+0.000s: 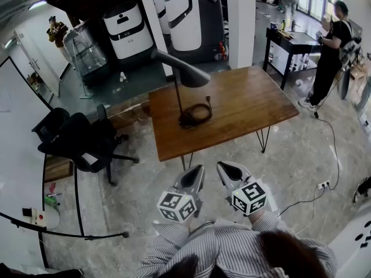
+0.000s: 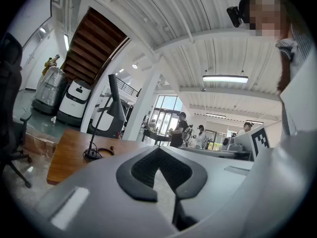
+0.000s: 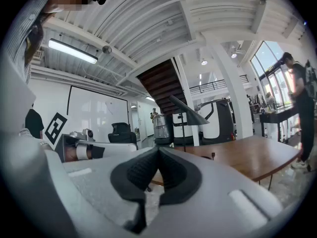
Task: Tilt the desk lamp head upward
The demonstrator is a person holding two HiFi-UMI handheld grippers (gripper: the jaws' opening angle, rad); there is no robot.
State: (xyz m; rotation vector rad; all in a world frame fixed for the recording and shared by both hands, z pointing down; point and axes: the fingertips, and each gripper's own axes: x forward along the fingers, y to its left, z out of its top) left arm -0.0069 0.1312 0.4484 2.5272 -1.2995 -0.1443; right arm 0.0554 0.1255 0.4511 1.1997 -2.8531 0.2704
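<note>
Head view: my grey left gripper (image 1: 195, 171) and grey right gripper (image 1: 227, 168) hover short of the brown wooden table (image 1: 249, 106). The dark cone-headed desk lamp (image 1: 186, 73) stands at the table's far left, well apart from both. Left gripper view: jaws pressed together, holding nothing. Right gripper view: the same (empty). I judge that nudging the head with closed jaws could topple the thin-stemmed lamp or skid its base
</note>
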